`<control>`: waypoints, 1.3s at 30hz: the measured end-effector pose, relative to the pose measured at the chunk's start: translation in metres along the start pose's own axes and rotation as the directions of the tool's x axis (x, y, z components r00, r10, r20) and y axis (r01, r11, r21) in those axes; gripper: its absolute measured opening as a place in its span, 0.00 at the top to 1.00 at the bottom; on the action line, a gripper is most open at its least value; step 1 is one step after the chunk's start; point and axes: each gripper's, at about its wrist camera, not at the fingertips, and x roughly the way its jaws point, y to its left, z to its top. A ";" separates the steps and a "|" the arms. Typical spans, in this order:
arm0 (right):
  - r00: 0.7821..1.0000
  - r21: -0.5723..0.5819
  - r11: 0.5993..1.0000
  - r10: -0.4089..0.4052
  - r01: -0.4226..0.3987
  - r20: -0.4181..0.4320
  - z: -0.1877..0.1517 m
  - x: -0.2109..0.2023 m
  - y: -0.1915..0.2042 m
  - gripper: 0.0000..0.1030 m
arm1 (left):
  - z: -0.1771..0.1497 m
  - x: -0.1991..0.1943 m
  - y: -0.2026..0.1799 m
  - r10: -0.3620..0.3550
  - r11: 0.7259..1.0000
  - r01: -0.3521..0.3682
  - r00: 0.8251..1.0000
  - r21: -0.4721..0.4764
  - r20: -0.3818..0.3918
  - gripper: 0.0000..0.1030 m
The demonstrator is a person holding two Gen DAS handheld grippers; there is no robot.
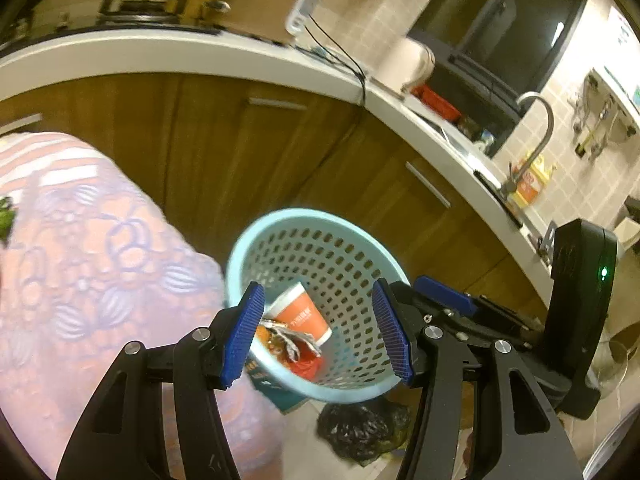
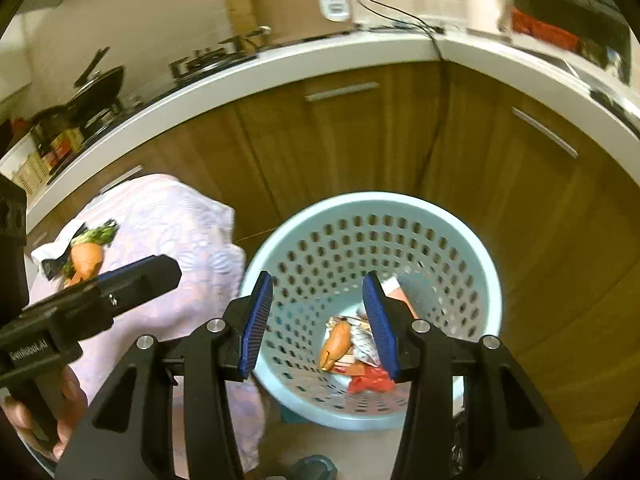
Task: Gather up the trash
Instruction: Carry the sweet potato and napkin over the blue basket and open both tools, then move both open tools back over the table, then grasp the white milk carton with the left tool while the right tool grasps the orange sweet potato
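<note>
A light blue perforated trash basket (image 1: 348, 240) (image 2: 452, 240) stands on the floor by the cabinets. Inside lie an orange paper cup (image 1: 300, 314), crumpled wrappers (image 1: 292, 344) (image 2: 362, 344), red plastic (image 2: 370, 380) and an orange crab claw (image 2: 336, 344). My left gripper (image 1: 318, 336) is open and empty above the basket's near rim. My right gripper (image 2: 320, 324) is open and empty above the basket's mouth. A carrot with green top (image 2: 86, 256) lies on the pink cloth-covered table (image 2: 168, 240) to the left; only its leaves show in the left wrist view (image 1: 6, 216).
Wooden cabinets (image 2: 360, 128) under a white countertop (image 2: 280, 60) curve behind the basket. A pot, stove and pan sit on the counter. A sink faucet (image 1: 538, 128) is at the right. A black plastic bag (image 1: 360, 428) lies on the floor by the basket.
</note>
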 end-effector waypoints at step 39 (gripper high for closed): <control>0.967 -0.309 0.918 0.217 -0.248 -0.133 -0.030 0.090 0.255 0.58 | -0.006 -0.202 0.213 0.521 0.846 -0.483 0.837 -0.226 0.166 0.26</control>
